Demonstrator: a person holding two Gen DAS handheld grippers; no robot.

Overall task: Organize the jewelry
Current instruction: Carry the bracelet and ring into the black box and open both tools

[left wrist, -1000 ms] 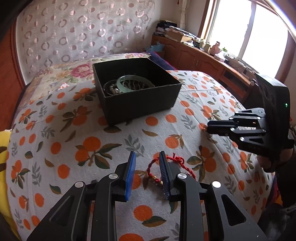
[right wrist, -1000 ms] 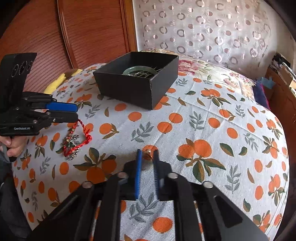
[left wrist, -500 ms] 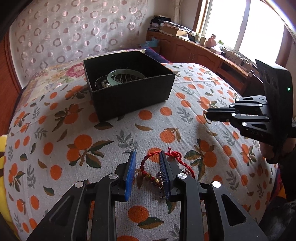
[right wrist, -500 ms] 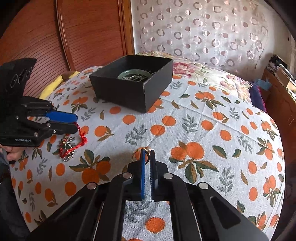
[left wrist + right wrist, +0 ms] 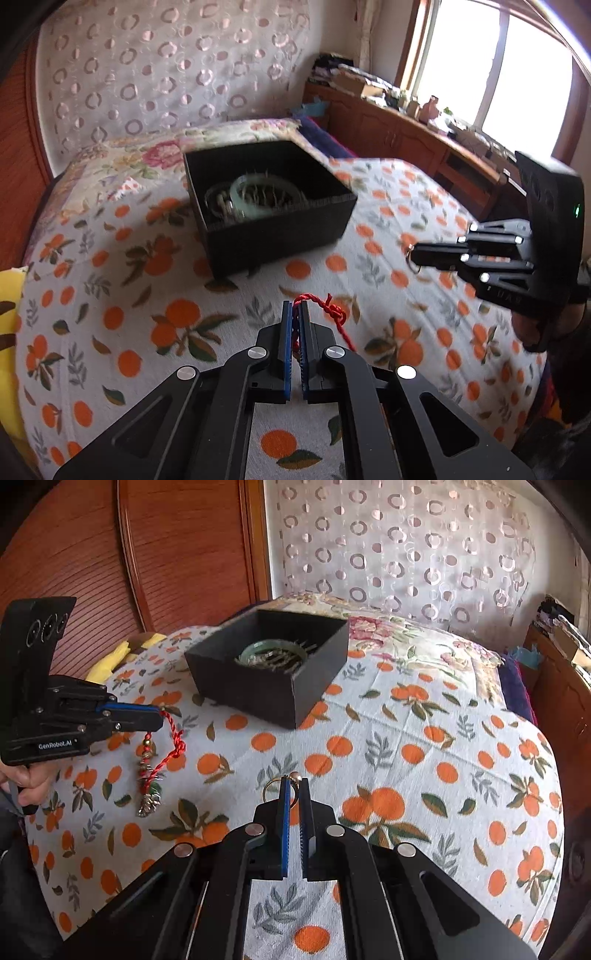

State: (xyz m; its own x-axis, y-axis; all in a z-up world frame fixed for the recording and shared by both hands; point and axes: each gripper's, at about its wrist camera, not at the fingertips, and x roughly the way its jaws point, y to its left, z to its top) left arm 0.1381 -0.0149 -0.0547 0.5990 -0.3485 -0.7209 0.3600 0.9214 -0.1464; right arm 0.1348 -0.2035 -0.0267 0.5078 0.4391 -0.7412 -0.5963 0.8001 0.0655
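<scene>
My left gripper (image 5: pixel 295 310) is shut on a red cord bracelet (image 5: pixel 332 314) with beads and charms; in the right wrist view the left gripper (image 5: pixel 159 716) holds it lifted, and the bracelet (image 5: pixel 155 764) dangles over the bed. My right gripper (image 5: pixel 293 782) is shut on a small gold ring (image 5: pixel 273 786) with a pearl, held above the bedspread; it also shows in the left wrist view (image 5: pixel 412 254). A black open box (image 5: pixel 269 206) with a green bangle (image 5: pixel 262 192) and other jewelry stands on the bed beyond both grippers, also in the right wrist view (image 5: pixel 273 668).
The bed has an orange-print bedspread (image 5: pixel 406 760). A wooden headboard (image 5: pixel 147 554) and circle-pattern curtain (image 5: pixel 406 546) stand behind it. A wooden cabinet (image 5: pixel 406 144) with clutter runs under the window at the right. A yellow cloth (image 5: pixel 110 657) lies near the headboard.
My left gripper closed on the red bracelet and lifted it off the bed. My right gripper closed on the ring and raised it. Both grippers moved toward the black box.
</scene>
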